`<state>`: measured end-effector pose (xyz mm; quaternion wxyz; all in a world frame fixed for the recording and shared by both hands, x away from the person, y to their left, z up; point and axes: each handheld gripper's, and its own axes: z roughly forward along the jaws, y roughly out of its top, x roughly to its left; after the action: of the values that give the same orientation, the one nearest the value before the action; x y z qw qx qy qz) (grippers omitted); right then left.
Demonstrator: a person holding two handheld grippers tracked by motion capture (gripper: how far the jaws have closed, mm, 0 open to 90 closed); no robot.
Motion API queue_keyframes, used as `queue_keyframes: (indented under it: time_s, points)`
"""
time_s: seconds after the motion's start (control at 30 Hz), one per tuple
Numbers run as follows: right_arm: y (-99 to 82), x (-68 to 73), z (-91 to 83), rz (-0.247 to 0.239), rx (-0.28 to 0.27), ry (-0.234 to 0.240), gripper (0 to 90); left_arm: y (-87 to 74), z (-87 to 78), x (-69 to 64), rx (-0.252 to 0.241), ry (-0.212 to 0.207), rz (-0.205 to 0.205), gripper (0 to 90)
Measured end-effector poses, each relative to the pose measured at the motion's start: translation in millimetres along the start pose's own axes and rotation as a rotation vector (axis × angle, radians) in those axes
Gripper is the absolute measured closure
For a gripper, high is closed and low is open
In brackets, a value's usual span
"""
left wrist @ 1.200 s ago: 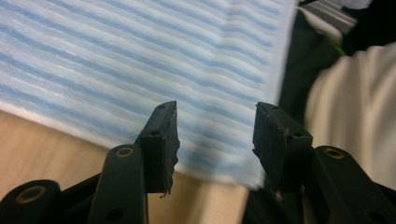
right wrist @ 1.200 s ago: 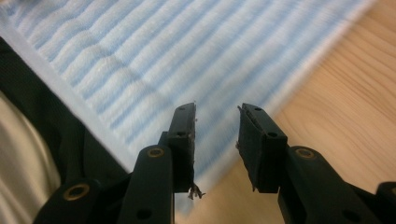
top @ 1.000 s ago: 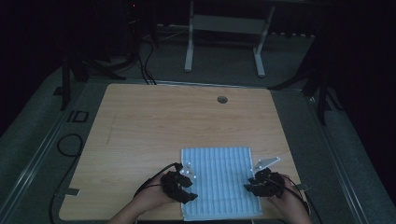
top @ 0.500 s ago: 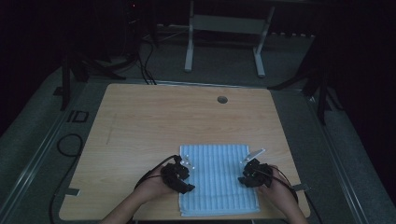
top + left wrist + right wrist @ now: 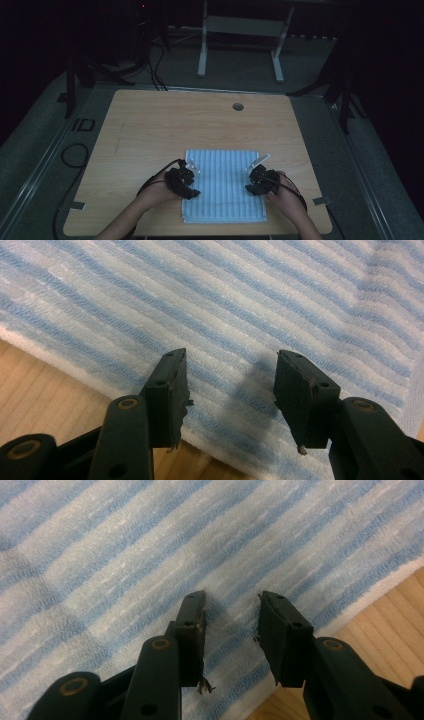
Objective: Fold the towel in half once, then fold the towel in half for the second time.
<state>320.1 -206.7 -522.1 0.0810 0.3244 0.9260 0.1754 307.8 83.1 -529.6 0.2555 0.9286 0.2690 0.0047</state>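
A blue-and-white striped towel (image 5: 222, 185) lies flat on the wooden table (image 5: 150, 130), near its front edge. My left gripper (image 5: 192, 191) hovers over the towel's left edge; in the left gripper view its jaws (image 5: 230, 360) stand open above the striped cloth (image 5: 260, 295) with nothing between them. My right gripper (image 5: 251, 189) is over the towel's right part. Its jaws (image 5: 231, 597) have just been opening and stand apart over the cloth (image 5: 125, 555), which lies flat below them, unpinched.
A round cable hole (image 5: 238, 106) sits at the table's far middle. Bare wood stretches left, right and beyond the towel. Behind the table stand white frame legs (image 5: 202, 45), and cables (image 5: 75, 155) run on the dark floor at the left.
Both grippers have moved away from the table's front edge over the towel. The right one has also shifted left, from the towel's right border onto the cloth.
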Motion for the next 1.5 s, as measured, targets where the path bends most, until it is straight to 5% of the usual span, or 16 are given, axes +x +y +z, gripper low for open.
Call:
queue_keyframes:
  time_s: [0.2,0.43,0.57,0.8,1.17,1.4,1.43,1.5]
  points:
    - [1.2,-11.9,-20.1,0.015,-0.049,-0.005,59.6,4.1,-15.6,4.0,-0.023,0.024,-0.006,45.6]
    - [23.9,-58.2,-47.3,0.067,-0.098,-0.052,59.7,21.9,-39.2,38.8,-0.075,0.086,-0.063,45.6]
    - [42.1,-84.1,-43.4,0.113,-0.084,-0.049,58.8,33.0,-42.8,67.1,-0.09,0.125,-0.111,45.5]
    - [62.0,-112.6,-13.4,0.177,-0.006,-0.007,51.3,43.5,-34.0,105.1,-0.114,0.108,-0.166,45.6]
    - [66.4,-120.6,22.2,0.211,0.103,0.016,54.7,41.5,-3.4,125.6,-0.049,0.095,-0.211,51.2]
    - [67.4,-118.7,28.2,0.202,0.116,0.04,69.4,40.1,6.2,122.0,-0.028,0.076,-0.192,58.0]
    - [69.0,-115.6,28.2,0.184,0.125,0.049,78.4,41.8,7.9,119.5,-0.032,0.07,-0.183,62.7]
    - [69.7,-114.8,28.0,0.178,0.128,0.053,81.0,43.1,8.9,118.0,-0.031,0.073,-0.182,72.7]
